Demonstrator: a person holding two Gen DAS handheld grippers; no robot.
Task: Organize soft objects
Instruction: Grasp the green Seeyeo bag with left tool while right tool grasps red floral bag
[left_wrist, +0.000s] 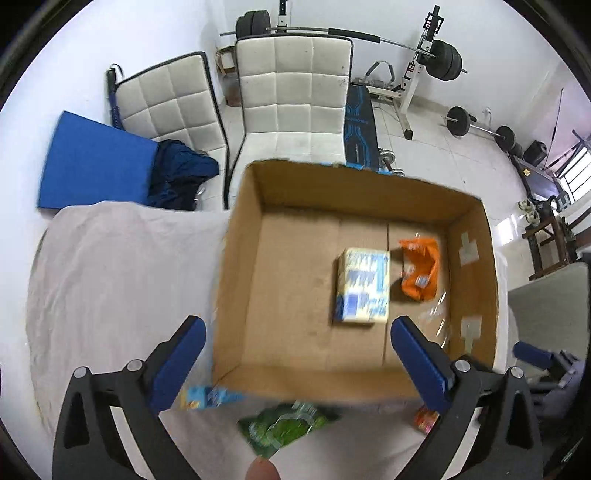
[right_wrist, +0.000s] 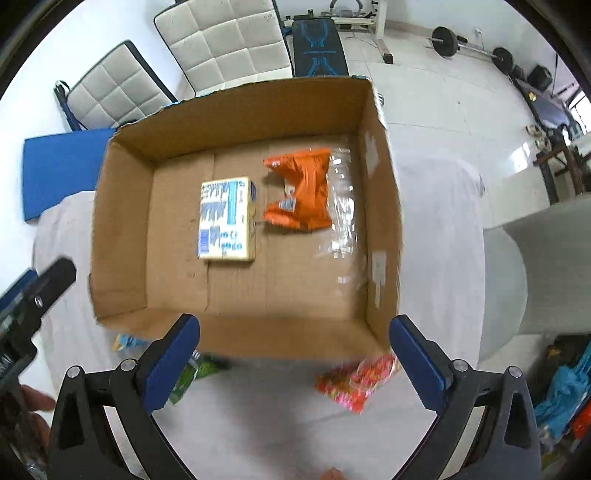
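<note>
An open cardboard box (left_wrist: 295, 380) (right_wrist: 122, 229) stands on a table with a pale cloth. Inside lie a yellow-and-blue pack (left_wrist: 364, 286) (right_wrist: 227, 219) and an orange packet (left_wrist: 421, 271) (right_wrist: 303, 190) in clear wrap. In front of the box lie a green packet (left_wrist: 284, 426) (right_wrist: 188, 376), a blue-and-yellow packet (left_wrist: 207, 397) (right_wrist: 125, 341) and a red-pink packet (right_wrist: 356, 382) (left_wrist: 426, 419). My left gripper (left_wrist: 295, 363) is open and empty above the box's near wall. My right gripper (right_wrist: 293, 363) is open and empty at the box's near wall.
Two white padded chairs (left_wrist: 291, 88) and a blue mat (left_wrist: 92, 162) stand behind the table. Weight gear (left_wrist: 443, 61) fills the far room. The left gripper shows at the left edge of the right wrist view (right_wrist: 33, 295).
</note>
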